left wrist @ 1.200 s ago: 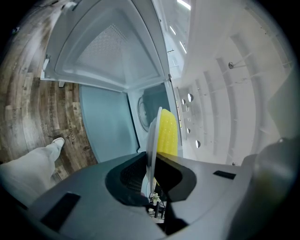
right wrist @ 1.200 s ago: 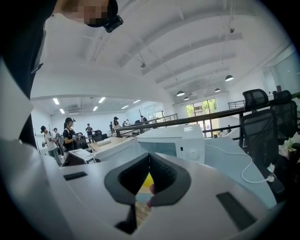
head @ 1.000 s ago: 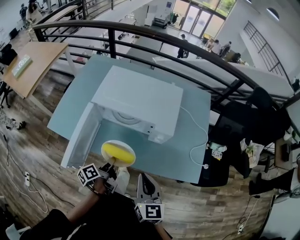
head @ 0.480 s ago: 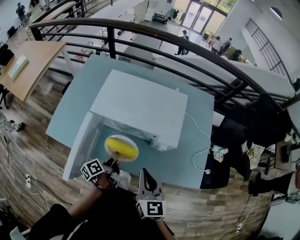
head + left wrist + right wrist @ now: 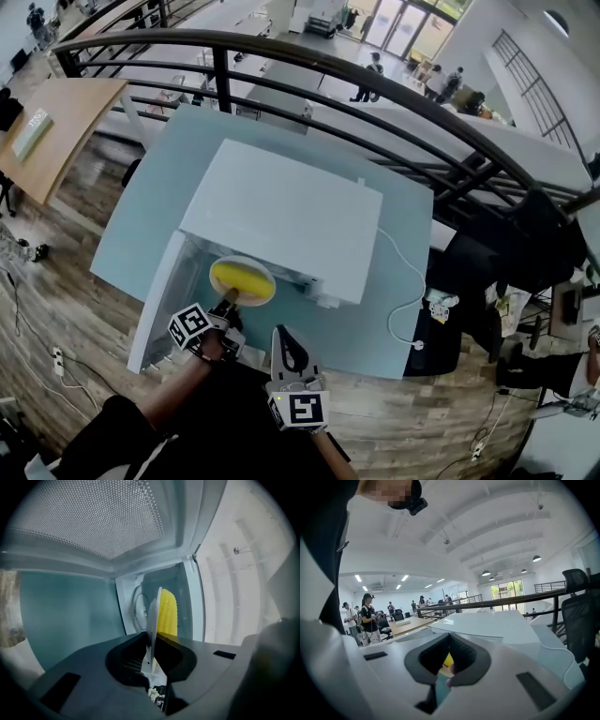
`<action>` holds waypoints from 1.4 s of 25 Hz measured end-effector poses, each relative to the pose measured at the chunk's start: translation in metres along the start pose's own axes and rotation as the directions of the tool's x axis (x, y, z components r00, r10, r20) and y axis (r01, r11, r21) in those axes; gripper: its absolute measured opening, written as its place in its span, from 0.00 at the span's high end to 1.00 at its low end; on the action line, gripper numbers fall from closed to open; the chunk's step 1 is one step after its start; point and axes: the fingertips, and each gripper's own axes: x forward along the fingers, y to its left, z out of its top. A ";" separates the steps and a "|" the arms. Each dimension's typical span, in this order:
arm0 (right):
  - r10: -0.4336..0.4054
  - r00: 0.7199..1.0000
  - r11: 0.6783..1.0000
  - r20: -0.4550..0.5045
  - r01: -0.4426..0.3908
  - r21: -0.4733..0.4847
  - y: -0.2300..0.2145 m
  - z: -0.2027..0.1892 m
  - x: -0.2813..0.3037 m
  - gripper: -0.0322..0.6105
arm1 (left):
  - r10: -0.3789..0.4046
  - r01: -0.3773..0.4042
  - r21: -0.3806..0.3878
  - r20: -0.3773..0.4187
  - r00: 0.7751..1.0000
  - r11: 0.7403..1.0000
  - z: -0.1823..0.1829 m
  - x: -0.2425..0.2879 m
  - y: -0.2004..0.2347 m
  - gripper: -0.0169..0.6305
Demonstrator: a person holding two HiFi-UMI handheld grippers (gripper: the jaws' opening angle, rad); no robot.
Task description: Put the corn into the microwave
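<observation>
Corn [image 5: 242, 278] is on a white plate [image 5: 251, 301] right at the mouth of the open microwave [image 5: 281, 211]. In our head view its far edge is tucked just under the front lip, and the door [image 5: 157, 298] is swung out to the left over the teal tabletop [image 5: 141, 197]. Our left tongs [image 5: 228, 304] are pinching the plate's near rim. The left gripper view gives us what the head view can't: we see straight into the cavity, with the plate edge-on between the jaws, the turntable ring [image 5: 137, 609] behind it and the dotted door screen [image 5: 93, 522] filling the top. Our right tongs [image 5: 280, 334] hang just beside the left ones, pressed together and empty. Their own view only catches a sliver of yellow past the jaws, plus people [image 5: 368, 613] standing way back in the room
</observation>
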 end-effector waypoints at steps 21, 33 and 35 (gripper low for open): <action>0.104 0.993 0.994 -0.056 -0.105 -0.023 0.029 0.001 0.036 0.94 | 0.038 -0.037 -0.073 0.015 0.999 0.997 0.022 0.075 0.021 0.92; 0.084 0.994 0.996 -0.068 -0.084 0.001 0.024 -0.003 0.043 0.94 | 0.069 -0.057 -0.148 0.078 0.995 0.987 0.033 0.098 0.040 0.92; 0.079 0.994 0.997 -0.073 -0.079 0.004 0.023 -0.004 0.044 0.94 | 0.067 -0.052 -0.158 0.089 0.994 0.986 0.035 0.101 0.041 0.92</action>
